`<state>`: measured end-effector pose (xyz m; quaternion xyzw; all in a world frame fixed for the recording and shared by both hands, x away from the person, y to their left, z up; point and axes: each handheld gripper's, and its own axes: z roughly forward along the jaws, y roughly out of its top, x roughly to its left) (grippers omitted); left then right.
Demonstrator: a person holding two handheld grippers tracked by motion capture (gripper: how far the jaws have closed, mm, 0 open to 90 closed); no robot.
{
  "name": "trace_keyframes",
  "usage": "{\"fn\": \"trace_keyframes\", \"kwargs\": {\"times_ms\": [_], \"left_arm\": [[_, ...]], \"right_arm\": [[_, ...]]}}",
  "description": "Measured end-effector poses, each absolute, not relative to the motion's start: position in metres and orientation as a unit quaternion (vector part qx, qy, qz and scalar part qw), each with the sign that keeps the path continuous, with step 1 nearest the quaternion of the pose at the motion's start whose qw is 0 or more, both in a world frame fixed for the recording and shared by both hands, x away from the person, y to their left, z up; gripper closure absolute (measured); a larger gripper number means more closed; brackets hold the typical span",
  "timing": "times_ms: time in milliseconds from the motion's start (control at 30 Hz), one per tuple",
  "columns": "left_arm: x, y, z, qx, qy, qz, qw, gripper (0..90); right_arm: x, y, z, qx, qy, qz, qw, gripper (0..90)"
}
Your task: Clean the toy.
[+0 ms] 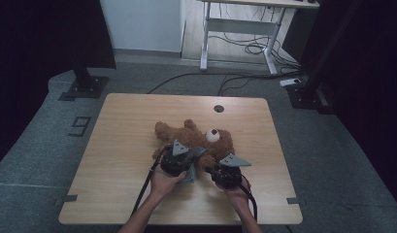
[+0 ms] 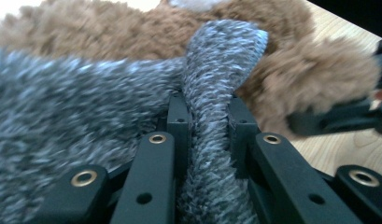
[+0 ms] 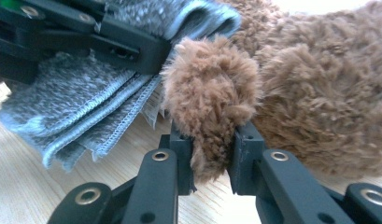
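Observation:
A brown teddy bear (image 1: 198, 137) lies on its back in the middle of the wooden table (image 1: 118, 145). My left gripper (image 2: 208, 125) is shut on a fold of grey fuzzy cloth (image 2: 216, 84), holding it against the bear's body (image 2: 296, 79). In the high view the left gripper (image 1: 182, 158) sits over the bear's lower side with the cloth (image 1: 190, 175) hanging below it. My right gripper (image 3: 212, 147) is shut on one of the bear's paws (image 3: 212, 102), just right of the cloth (image 3: 81, 112). From above, the right gripper (image 1: 220, 167) is at the bear's right edge.
A round cable hole (image 1: 219, 108) is in the table's far edge. Behind the table stand a white desk frame (image 1: 235, 34) with cables on the floor and a black stand base (image 1: 84, 87) at the left. Dark curtains flank both sides.

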<state>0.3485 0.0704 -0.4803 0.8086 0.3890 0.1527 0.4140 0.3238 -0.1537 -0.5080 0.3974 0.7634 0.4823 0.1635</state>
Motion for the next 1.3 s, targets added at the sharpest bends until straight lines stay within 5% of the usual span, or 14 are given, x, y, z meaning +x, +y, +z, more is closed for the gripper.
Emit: {"fn": "trace_keyframes", "kwargs": {"times_ms": [533, 1067, 1300], "left_arm": [[0.332, 0.158, -0.478, 0.761, 0.45, 0.177, 0.433, 75.7], [0.339, 0.053, -0.452, 0.798, 0.368, 0.181, 0.441, 75.7], [0.35, 0.048, -0.473, 0.808, 0.39, 0.185, 0.401, 75.9]], "right_arm": [[0.324, -0.158, -0.511, 0.4, 0.764, 0.479, 0.163, 75.9], [0.323, -0.158, -0.511, 0.399, 0.765, 0.479, 0.16, 75.8], [0.323, -0.16, -0.512, 0.401, 0.763, 0.481, 0.161, 76.0]]}}
